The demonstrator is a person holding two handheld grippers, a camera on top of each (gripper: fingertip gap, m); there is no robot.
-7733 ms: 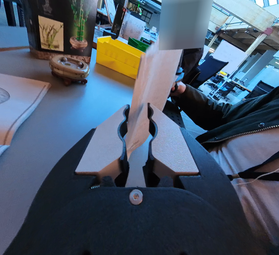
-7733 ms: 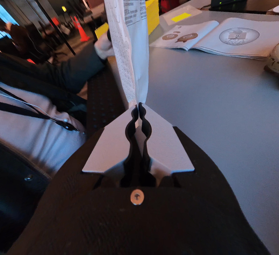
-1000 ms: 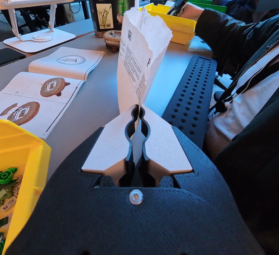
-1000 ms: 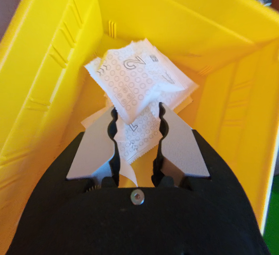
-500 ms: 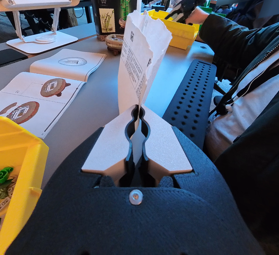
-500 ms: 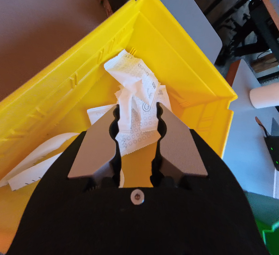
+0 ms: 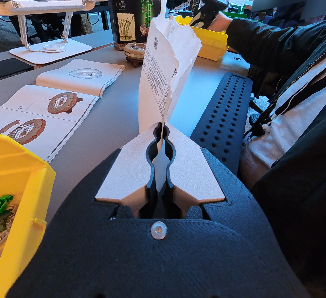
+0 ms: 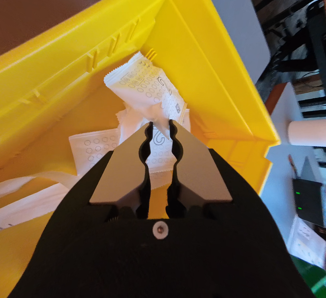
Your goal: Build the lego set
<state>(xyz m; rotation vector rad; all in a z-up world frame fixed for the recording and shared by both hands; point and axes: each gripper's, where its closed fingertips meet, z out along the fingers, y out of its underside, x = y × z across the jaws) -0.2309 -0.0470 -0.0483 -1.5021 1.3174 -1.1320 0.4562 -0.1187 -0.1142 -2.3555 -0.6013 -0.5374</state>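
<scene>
I am working at the grey table (image 7: 109, 127), where the open instruction booklet (image 7: 58, 106) is lying to my left, with the small round brown lego base (image 7: 135, 52) standing beyond it before the black set box (image 7: 130, 5). My right gripper (image 8: 159, 124) is reaching into the far yellow bin (image 8: 202, 46), its fingers nearly together and pinching a corner of a white lego bag (image 8: 146, 90). My left gripper (image 7: 162, 127) is clamping a torn, empty-looking paper bag (image 7: 164, 70) upright above the table.
</scene>
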